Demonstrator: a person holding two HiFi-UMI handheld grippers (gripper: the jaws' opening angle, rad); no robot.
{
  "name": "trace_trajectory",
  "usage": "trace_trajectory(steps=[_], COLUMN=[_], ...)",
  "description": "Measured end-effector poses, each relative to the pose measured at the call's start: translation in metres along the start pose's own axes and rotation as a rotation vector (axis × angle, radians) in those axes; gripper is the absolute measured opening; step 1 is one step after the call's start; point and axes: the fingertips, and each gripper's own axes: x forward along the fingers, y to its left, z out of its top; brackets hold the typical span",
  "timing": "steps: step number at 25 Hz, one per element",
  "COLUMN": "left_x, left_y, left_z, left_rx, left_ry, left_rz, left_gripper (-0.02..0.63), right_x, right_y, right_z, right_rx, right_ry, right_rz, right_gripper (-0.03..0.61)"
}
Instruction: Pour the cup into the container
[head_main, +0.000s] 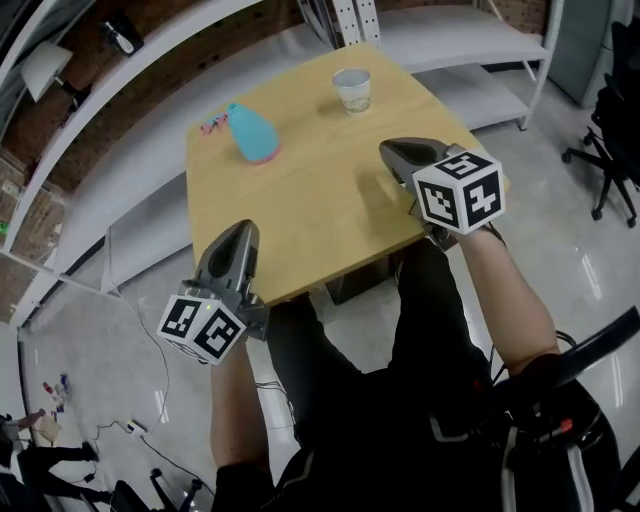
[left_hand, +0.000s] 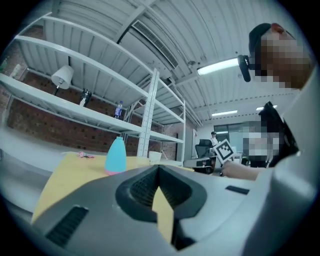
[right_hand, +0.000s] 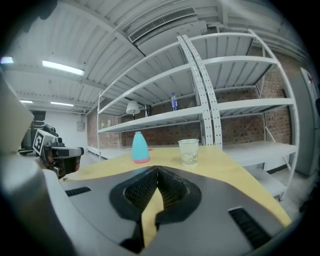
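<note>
The wooden counter (head_main: 320, 200) carries everything. At its near edge the left tool (head_main: 243, 230) and the right tool (head_main: 392, 150) are both clenched on nothing, their jaw tips meeting, well short of the task's things. Toward the far left stands the container (head_main: 251, 133), a teal cone with a rounded top and a pink base; I cannot tell whether its top is open. The cup (head_main: 352, 90) stands upright near the far edge, well apart to the container's right. It is small and pale with a faint print, and its contents are not visible. It looks light and thin-walled, so it would likely crush easily and is best taken gently around the middle of its wall. A small pink thing (head_main: 210, 126) lies just beside the container.
</note>
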Motion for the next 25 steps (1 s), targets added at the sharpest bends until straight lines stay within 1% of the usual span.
trace_trajectory(steps=[2, 4, 10, 15, 19, 22, 25], left_x=[-0.019, -0.037, -0.099, -0.156, -0.195, -0.228, -0.261], left_y=[-0.03, -0.062, -0.143, -0.203, -0.242, -0.262, -0.284], left_z=[-0.003, -0.012, -0.018, -0.039, -0.049, -0.049, -0.05], left_rx=[0.005, 0.019, 0.047, 0.069, 0.09, 0.074, 0.069], left_ry=[-0.012, -0.002, 0.01, 0.029, 0.036, 0.028, 0.016], left_rz=[0.002, -0.01, -0.003, -0.017, -0.023, -0.018, -0.008], left_gripper=[0.002, 0.002, 0.002, 0.002, 0.002, 0.002, 0.002], right_x=[-0.026, -0.053, -0.147, -0.216, -0.262, -0.294, -0.326], right_y=[0.016, 0.032, 0.076, 0.129, 0.159, 0.183, 0.211], right_z=[-0.005, -0.013, -0.03, -0.049, -0.066, -0.068, -0.067], right_rx=[-0.015, -0.023, -0.002, -0.048, -0.055, -0.043, -0.054], right_ry=[-0.004, -0.004, -0.023, -0.024, -0.011, -0.023, -0.039], right_rz=[0.003, 0.007, 0.025, 0.022, 0.016, 0.012, 0.018], right_gripper=[0.003, 0.003, 0.003, 0.003, 0.003, 0.003, 0.003])
